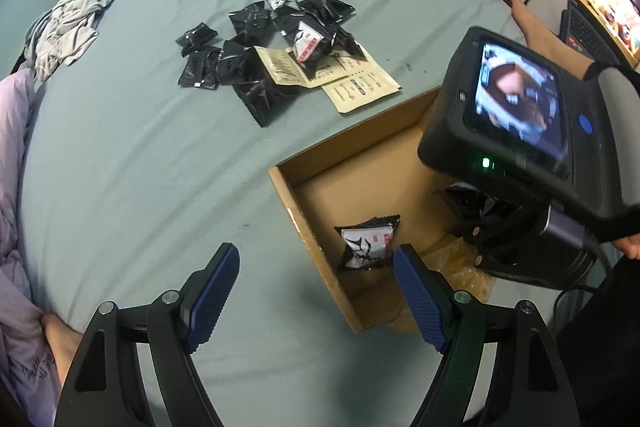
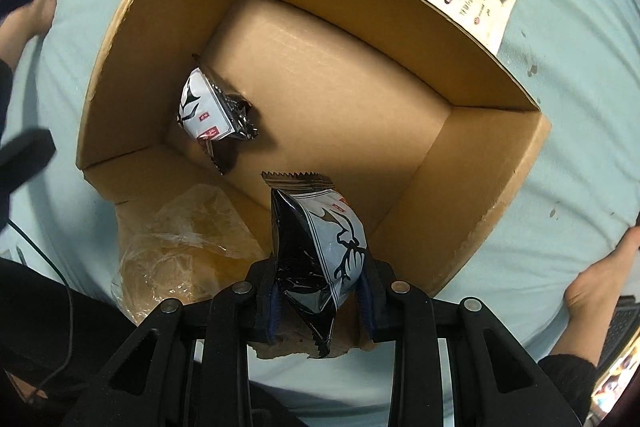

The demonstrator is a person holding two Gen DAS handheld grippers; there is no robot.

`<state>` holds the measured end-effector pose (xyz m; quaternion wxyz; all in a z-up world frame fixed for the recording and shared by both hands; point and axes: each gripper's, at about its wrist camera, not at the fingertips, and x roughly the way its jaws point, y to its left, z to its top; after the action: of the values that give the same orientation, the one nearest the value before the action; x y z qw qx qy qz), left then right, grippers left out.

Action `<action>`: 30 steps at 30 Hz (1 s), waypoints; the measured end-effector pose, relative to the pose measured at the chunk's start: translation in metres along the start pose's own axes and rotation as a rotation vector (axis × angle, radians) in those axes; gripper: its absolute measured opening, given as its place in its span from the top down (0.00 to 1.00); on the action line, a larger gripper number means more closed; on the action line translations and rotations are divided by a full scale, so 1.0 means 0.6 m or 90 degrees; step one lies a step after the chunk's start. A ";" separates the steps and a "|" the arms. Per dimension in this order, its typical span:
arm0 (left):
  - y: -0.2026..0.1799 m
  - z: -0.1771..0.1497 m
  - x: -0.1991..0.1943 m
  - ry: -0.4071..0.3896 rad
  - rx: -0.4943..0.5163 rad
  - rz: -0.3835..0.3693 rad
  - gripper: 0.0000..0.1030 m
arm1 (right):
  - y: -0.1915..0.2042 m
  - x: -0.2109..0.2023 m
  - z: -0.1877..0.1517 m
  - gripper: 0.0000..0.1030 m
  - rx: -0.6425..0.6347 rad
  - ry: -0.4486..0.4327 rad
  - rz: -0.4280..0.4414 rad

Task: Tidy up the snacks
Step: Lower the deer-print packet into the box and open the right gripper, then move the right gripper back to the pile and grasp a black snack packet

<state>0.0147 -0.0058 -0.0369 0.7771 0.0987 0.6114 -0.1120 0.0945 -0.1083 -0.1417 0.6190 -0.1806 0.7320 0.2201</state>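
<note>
Hanging my right gripper straight down over the cardboard box, I have a snack packet between its pads, long axis pointing into the near corner; my left gripper gapes empty, nearer the loose pile.

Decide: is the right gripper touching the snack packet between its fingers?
Touching. Right wrist view: right gripper pads press the packet on both sides.

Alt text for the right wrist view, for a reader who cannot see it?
The right gripper holds a black-and-white snack packet above an open cardboard box on a pale blue sheet. One similar packet lies inside the box.
</note>
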 end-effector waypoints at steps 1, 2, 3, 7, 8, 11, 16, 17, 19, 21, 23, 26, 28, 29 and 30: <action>-0.001 0.000 0.000 0.000 0.001 0.001 0.22 | -0.006 -0.003 -0.001 0.68 0.015 -0.002 0.011; -0.001 0.000 -0.001 -0.001 0.001 0.003 0.22 | -0.014 -0.006 -0.002 0.68 0.030 -0.004 0.026; 0.000 0.000 -0.001 -0.003 0.001 0.005 0.22 | -0.019 -0.009 -0.001 0.67 0.043 -0.004 0.040; 0.004 0.002 -0.004 -0.012 -0.005 0.023 0.22 | -0.042 -0.021 0.002 0.63 0.073 -0.010 0.067; 0.007 0.003 -0.004 -0.012 -0.011 0.022 0.22 | -0.047 -0.025 0.003 0.62 0.079 -0.011 0.073; 0.015 0.005 -0.005 -0.010 -0.026 0.020 0.22 | -0.061 -0.043 0.007 0.58 0.101 -0.020 0.098; 0.015 0.005 -0.002 -0.007 -0.026 0.027 0.22 | -0.091 -0.084 0.001 0.43 0.125 -0.056 0.111; 0.014 0.004 0.000 -0.006 -0.025 0.030 0.22 | -0.094 -0.088 -0.009 0.42 0.133 -0.062 0.112; 0.013 0.005 0.000 -0.004 -0.025 0.035 0.22 | -0.105 -0.101 -0.016 0.42 0.155 -0.078 0.112; 0.013 0.006 0.000 -0.003 -0.027 0.040 0.22 | -0.110 -0.117 -0.024 0.41 0.175 -0.098 0.103; 0.014 0.008 -0.001 -0.004 -0.032 0.043 0.22 | -0.119 -0.124 -0.026 0.40 0.188 -0.127 0.097; 0.017 0.012 -0.004 -0.007 -0.039 0.048 0.22 | -0.122 -0.129 -0.034 0.36 0.191 -0.160 0.073; 0.019 0.016 -0.007 -0.008 -0.045 0.050 0.22 | -0.126 -0.135 -0.036 0.36 0.188 -0.186 0.038; 0.019 0.017 -0.008 -0.008 -0.046 0.048 0.22 | -0.128 -0.144 -0.040 0.36 0.189 -0.206 0.009; 0.022 0.019 -0.011 -0.009 -0.049 0.042 0.22 | -0.130 -0.150 -0.041 0.36 0.193 -0.225 -0.019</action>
<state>0.0278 0.0036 -0.0273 0.7879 0.0885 0.6060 -0.0635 0.1315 -0.1879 -0.0576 0.7605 -0.0551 0.6344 0.1270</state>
